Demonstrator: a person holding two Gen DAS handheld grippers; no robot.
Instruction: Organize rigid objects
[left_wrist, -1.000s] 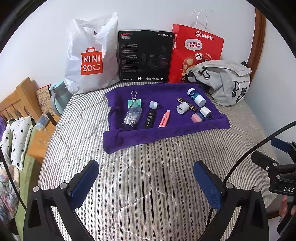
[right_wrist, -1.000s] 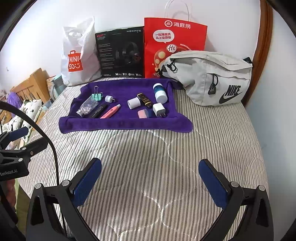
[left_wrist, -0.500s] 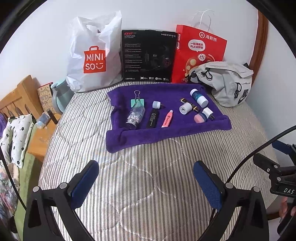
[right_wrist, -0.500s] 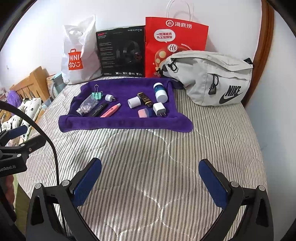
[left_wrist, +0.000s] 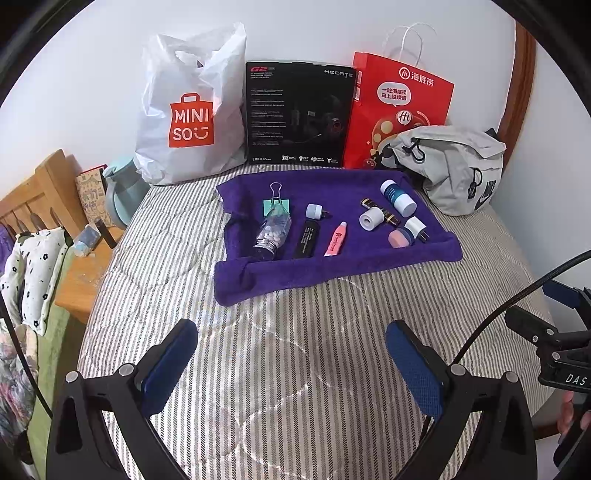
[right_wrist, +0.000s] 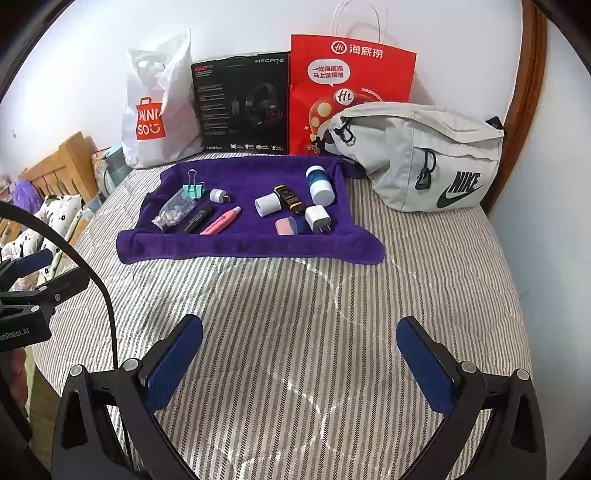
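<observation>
A purple towel (left_wrist: 332, 266) (right_wrist: 243, 247) lies on the striped bed with several small items on it: a clear bottle of pills (left_wrist: 273, 230) (right_wrist: 173, 214), a green binder clip (left_wrist: 277, 205), a black tube (left_wrist: 306, 240), a pink highlighter (left_wrist: 335, 239) (right_wrist: 221, 220), a white roll (left_wrist: 369, 218), a blue-and-white bottle (left_wrist: 398, 197) (right_wrist: 319, 184) and a white plug (left_wrist: 415, 226) (right_wrist: 318, 218). My left gripper (left_wrist: 291, 363) and right gripper (right_wrist: 299, 365) both hover open over the bare mattress, well short of the towel, with nothing between their fingers.
Against the wall stand a white Miniso bag (left_wrist: 188, 114), a black headset box (left_wrist: 299, 114) and a red paper bag (left_wrist: 399, 107). A grey Nike pouch (right_wrist: 424, 155) lies right of the towel. A wooden nightstand (left_wrist: 85, 273) sits off the bed's left edge.
Both cameras have drifted slightly, so the towel and bags sit a little lower and nearer in view. Both grippers stay open and nothing on the towel has moved.
</observation>
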